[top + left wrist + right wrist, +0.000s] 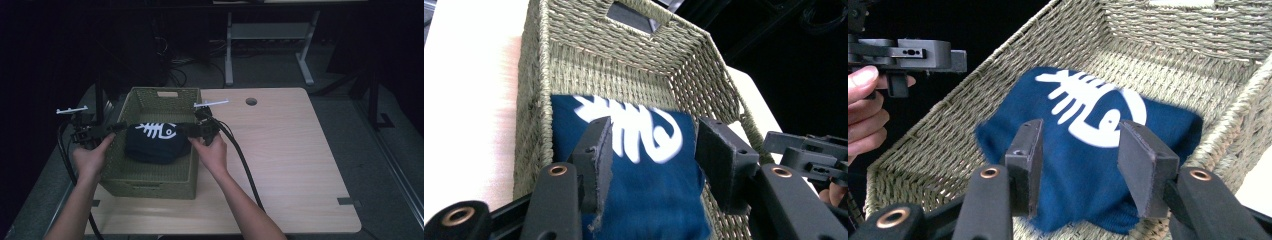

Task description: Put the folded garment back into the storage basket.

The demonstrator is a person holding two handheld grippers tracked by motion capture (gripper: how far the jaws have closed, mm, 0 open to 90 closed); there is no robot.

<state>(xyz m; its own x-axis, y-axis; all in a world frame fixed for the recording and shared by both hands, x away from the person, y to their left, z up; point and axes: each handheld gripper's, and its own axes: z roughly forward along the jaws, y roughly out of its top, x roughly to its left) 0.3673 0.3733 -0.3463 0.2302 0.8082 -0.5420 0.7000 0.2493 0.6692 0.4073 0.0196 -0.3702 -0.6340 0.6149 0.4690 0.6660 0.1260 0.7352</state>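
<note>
A green woven rectangular basket sits at the left part of a light wooden table, and inside it lies a folded dark blue cloth with a white fish-skeleton print, resting toward the middle of the basket floor. In the high view, the left gripper reaches over the basket's left wall and the right gripper over its right wall, each held by a hand, meeting the cloth from opposite ends. The left gripper view shows more: its jaws stand spread, with the cloth's edge between them, one pad against the fabric, and the basket's handle cut-out at the far wall. The right gripper view shows its jaws also spread around the cloth's near edge, and beyond the basket the person's left hand holding the other gripper.
</note>
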